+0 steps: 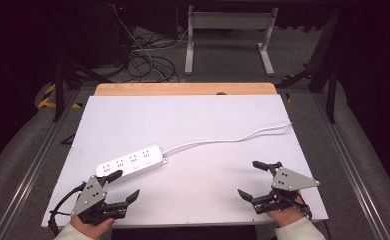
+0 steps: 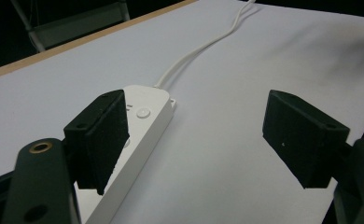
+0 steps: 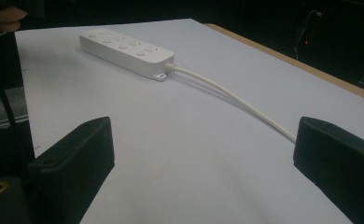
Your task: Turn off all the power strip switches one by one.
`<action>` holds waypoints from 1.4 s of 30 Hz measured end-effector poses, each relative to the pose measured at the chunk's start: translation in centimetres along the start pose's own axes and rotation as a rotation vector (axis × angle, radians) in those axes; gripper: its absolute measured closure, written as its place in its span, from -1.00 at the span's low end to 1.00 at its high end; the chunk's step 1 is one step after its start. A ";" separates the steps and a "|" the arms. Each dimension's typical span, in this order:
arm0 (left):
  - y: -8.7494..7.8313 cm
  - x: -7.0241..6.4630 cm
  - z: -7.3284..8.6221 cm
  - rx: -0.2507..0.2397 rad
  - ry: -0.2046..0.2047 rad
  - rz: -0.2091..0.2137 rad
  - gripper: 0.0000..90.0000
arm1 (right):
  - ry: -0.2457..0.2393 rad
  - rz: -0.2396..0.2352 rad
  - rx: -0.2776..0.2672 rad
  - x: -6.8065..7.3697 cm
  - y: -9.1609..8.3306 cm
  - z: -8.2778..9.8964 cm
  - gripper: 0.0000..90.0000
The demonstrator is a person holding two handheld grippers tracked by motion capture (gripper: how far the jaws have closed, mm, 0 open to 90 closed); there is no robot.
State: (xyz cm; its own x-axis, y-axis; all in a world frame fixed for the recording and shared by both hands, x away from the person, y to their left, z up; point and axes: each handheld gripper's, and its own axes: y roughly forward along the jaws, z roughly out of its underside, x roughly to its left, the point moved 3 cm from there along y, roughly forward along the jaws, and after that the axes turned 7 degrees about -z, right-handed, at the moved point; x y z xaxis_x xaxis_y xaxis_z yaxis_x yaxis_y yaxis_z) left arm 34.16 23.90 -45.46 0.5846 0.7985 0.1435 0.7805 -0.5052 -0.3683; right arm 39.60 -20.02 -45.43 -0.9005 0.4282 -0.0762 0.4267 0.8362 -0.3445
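Legible text: none was found. The white power strip (image 1: 131,162) carried no readable brand, label or number; its socket markings were too small to make out.

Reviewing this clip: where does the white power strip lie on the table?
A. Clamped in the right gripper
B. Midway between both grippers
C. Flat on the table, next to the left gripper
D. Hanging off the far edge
C: the power strip lies flat on the white table, just beyond the open left gripper; nothing grips it.
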 end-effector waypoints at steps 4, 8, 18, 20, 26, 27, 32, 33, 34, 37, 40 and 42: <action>-0.1 0.0 -0.1 -0.002 0.003 -0.002 -0.49 | -0.001 -0.001 -0.004 0.0 0.0 0.0 -0.87; 0.0 0.0 -0.1 0.000 0.013 -0.004 -0.48 | -0.001 -0.002 -0.004 0.0 0.0 0.0 -0.87; -0.2 0.2 -0.6 0.002 0.010 -0.001 -0.46 | -0.001 -0.004 -0.001 0.0 0.1 0.0 -0.87; -0.3 0.3 -0.9 0.004 0.017 -0.004 -0.44 | -0.002 -0.009 0.001 0.1 0.2 0.1 -0.87; -0.5 0.8 -1.7 0.014 0.020 -0.008 -0.38 | -0.002 -0.012 0.004 0.1 0.3 0.1 -0.87; -0.5 0.9 -1.8 0.017 0.026 -0.012 -0.37 | -0.003 -0.014 0.005 0.1 0.3 0.1 -0.87; -0.4 1.3 -2.4 0.032 0.035 -0.019 -0.30 | -0.004 -0.011 0.011 0.1 0.4 0.1 -0.87; -0.4 1.4 -2.4 0.039 0.038 -0.017 -0.30 | -0.003 -0.011 0.012 0.1 0.4 0.1 -0.87; -0.4 1.5 -2.5 0.043 0.037 -0.020 -0.29 | -0.003 -0.012 0.013 0.1 0.4 0.1 -0.86; -0.3 1.8 -2.8 0.048 0.038 -0.024 -0.25 | -0.005 -0.014 0.013 0.2 0.5 0.1 -0.86; -0.3 2.0 -3.0 0.055 0.036 -0.032 -0.21 | -0.006 -0.017 0.017 0.2 0.5 0.1 -0.86; -0.2 2.3 -3.1 0.064 0.035 -0.033 -0.19 | -0.007 -0.018 0.017 0.2 0.6 0.1 -0.86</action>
State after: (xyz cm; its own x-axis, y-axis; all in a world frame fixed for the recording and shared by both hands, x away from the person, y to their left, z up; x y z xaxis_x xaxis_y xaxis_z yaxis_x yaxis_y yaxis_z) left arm 36.05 24.86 -42.16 0.5668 0.8021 0.1882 0.7846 -0.4558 -0.4204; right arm 39.66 -19.52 -45.74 -0.9085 0.4108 -0.0767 0.4093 0.8377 -0.3615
